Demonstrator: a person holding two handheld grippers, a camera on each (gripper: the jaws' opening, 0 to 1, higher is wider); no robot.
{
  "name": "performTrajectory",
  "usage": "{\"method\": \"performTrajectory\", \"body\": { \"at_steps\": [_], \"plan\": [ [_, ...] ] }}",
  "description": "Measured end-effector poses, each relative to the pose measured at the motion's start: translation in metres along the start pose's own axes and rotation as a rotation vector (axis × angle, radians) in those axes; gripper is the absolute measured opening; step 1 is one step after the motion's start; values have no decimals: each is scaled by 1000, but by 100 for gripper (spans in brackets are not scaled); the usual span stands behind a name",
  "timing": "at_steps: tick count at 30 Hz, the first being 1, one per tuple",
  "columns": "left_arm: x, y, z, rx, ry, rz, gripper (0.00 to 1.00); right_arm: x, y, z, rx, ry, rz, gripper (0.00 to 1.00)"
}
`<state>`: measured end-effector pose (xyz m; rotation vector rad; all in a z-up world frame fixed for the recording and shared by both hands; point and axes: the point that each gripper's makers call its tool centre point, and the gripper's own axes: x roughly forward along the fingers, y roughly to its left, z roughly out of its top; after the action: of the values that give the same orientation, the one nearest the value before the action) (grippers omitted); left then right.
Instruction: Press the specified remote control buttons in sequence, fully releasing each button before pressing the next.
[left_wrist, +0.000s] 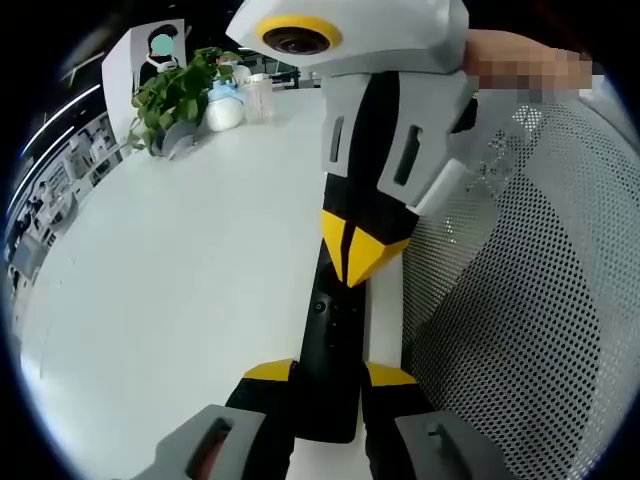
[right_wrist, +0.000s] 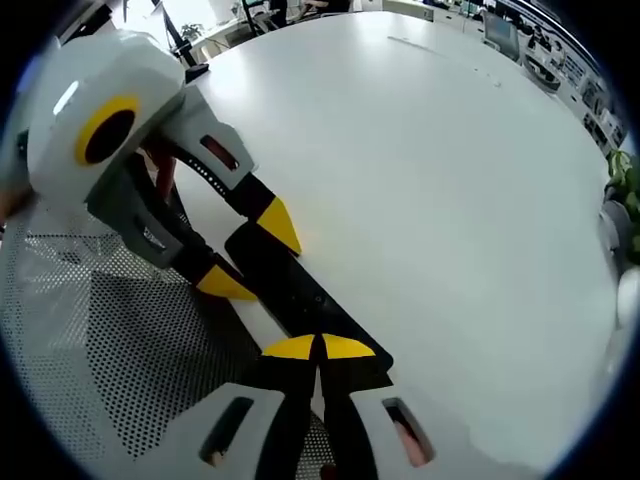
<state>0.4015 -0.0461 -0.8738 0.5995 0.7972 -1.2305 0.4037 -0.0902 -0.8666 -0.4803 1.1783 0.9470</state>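
Observation:
A long black remote control (left_wrist: 328, 330) lies along the near edge of the white table (left_wrist: 180, 260). My left gripper (left_wrist: 330, 373) is shut on its near end, one yellow tip on each side. My right gripper (left_wrist: 355, 250) reaches in from above with its yellow tips pressed together, pointing down onto the remote's far half. In the right gripper view, the right gripper (right_wrist: 320, 348) rests its joined tips on one end of the remote (right_wrist: 300, 290). There the left gripper (right_wrist: 252, 255) clamps the other end from the left.
The mesh back of a grey chair (left_wrist: 530, 300) stands right against the table edge beside the remote. At the far side of the table are a potted plant (left_wrist: 175, 95) and some white bottles (left_wrist: 240, 100). The wide tabletop (right_wrist: 430, 170) stretches beyond.

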Motion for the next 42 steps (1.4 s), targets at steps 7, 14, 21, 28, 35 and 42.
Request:
{"method": "performTrajectory", "body": {
  "at_steps": [7,14,21,28,35,42],
  "plan": [
    [0,0,0,-2,-3,0,25,-1,1,0,-68,-11,-9,0],
    [0,0,0,-2,-3,0,25,-1,0,-2,-57,-3,-3,0],
    [0,0,0,-3,-4,0,25,-2,2,-4,-76,2,-1,0],
    [0,0,0,-3,-4,1,25,0,4,-5,-134,4,-8,0],
    [0,0,0,-2,-3,0,25,0,2,-4,-133,1,3,0],
    [0,0,0,-2,-6,0,25,0,3,-4,-133,11,-2,0]
  ]
}}
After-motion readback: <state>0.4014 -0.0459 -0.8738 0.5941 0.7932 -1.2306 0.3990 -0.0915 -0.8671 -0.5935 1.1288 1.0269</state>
